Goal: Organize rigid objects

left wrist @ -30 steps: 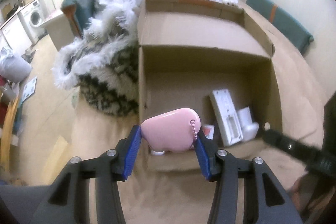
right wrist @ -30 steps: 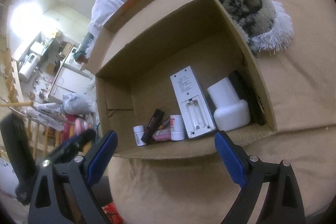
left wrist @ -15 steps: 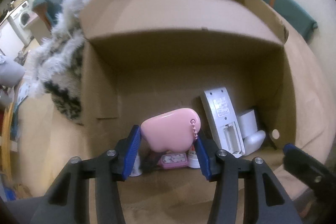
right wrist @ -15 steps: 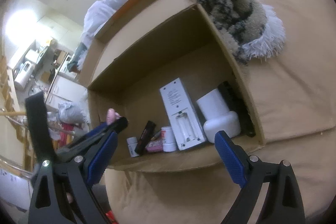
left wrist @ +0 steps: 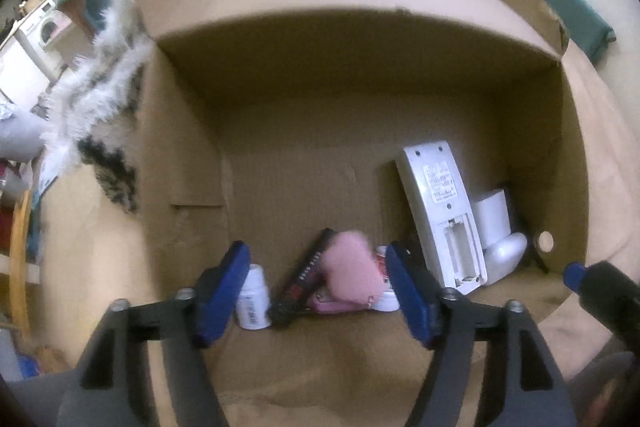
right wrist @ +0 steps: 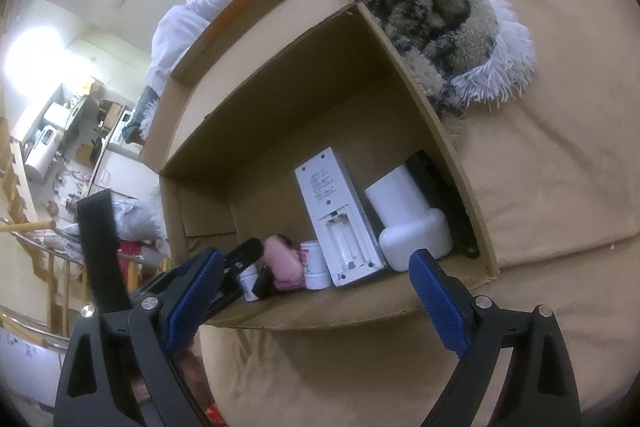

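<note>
One brown cardboard box (left wrist: 360, 75) holds one soft pink pouch (left wrist: 350, 271), one white remote control (left wrist: 440, 211) at about three o'clock of it, one white round-shouldered bottle (right wrist: 412, 223), two small white pill bottles (left wrist: 252, 301), one slim black-and-red tube (left wrist: 304, 275) and one flat black object (right wrist: 440, 199).

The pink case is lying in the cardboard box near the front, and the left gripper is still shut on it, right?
Not quite. The left wrist view shows the left gripper open, its pads apart and clear of the pink case. The case does lie in the box near the front, on other small items.
</note>
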`<state>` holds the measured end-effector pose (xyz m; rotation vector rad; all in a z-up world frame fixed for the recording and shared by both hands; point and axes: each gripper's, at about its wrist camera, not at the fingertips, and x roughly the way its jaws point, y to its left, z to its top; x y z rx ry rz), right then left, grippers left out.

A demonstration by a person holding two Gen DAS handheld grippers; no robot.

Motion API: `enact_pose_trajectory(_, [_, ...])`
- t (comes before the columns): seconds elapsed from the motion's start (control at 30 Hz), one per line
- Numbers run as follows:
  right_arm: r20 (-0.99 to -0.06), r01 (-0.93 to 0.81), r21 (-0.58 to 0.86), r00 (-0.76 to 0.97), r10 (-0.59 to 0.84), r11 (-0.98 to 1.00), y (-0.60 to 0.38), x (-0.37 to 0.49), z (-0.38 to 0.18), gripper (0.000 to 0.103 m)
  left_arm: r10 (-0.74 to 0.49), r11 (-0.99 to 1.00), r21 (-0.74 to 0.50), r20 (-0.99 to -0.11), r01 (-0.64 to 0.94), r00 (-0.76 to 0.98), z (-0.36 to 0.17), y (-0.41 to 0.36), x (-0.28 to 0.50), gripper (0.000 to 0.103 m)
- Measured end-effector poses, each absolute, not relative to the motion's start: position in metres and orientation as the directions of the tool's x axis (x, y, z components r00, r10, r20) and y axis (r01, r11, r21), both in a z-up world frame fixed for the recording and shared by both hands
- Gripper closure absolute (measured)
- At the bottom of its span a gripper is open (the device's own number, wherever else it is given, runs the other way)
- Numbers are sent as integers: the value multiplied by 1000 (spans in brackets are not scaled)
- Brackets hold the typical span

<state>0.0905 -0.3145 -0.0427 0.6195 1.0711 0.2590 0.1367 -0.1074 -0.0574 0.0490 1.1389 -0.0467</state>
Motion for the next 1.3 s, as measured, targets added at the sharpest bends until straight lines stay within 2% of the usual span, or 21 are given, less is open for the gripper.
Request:
enact_pose_trajectory(0.23, [-747,85,562,480,460,823,-309,89,-36,4,-7,999,11,-876,35,483,-29,-91,119,33])
enact_pose_trajectory(0.5, [-720,10,519,543,431,855,-291,79,-2,4,-21,1000,-28,-820,-3,572,14,-56,90,33])
enact_pose_trajectory(0.8, [-723,-91,381,591,358,920,-267,53,15,4,1,1000,-12,-802,-18,597,30,-30,36,32])
enact_pose_trajectory(1.0, [-760,-97,311,572,309,945,-260,37,5,4,15,999,-12,-791,-41,611,19,-18,9,22])
enact_pose_trajectory(1.07, [-769,-104,298,563,303,949,-255,31,3,4,12,999,-20,-793,-46,609,16,-16,5,12])
enact_pose_trajectory(1.1, [-772,-109,292,560,302,950,-252,28,2,4,3,998,-34,-789,-49,614,14,-14,1,10])
enact_pose_trajectory(1.3, [-781,-146,232,561,274,962,-235,14,0,4,1,997,-51,-784,-66,621,11,-8,0,6])
